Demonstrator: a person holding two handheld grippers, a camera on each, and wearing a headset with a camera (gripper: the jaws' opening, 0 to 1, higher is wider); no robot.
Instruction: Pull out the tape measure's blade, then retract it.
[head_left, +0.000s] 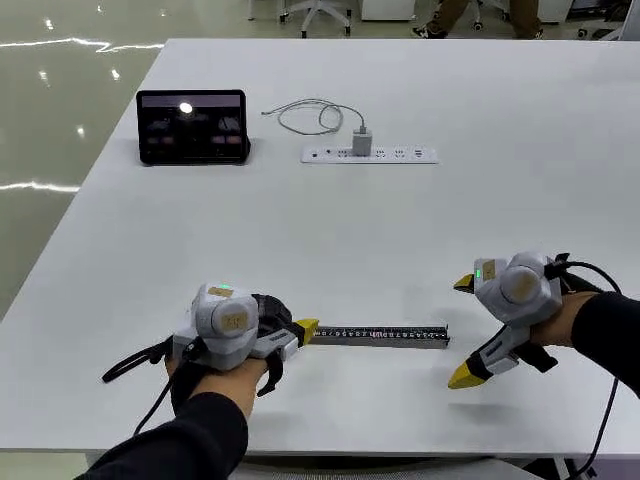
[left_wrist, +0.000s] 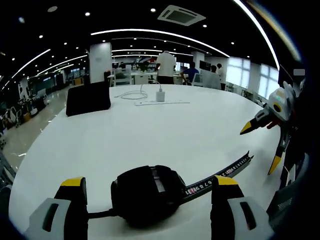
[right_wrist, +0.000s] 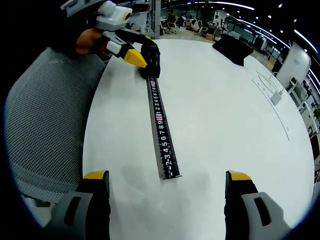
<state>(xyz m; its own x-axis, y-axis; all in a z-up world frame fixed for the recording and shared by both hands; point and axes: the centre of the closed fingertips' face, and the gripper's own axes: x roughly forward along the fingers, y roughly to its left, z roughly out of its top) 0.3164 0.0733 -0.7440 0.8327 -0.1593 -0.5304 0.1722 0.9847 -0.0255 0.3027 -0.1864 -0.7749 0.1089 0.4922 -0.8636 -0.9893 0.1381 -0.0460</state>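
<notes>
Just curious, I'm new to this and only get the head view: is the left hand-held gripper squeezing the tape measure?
Observer: No. In the left gripper view the left hand-held gripper is open. The case sits between its jaws with a gap on each side.
Visitor: Can you read the blade? It's a blur for me.
Observer: Yes, in the right gripper view. The blade is black with white digits, and one mark partway along is red.
</notes>
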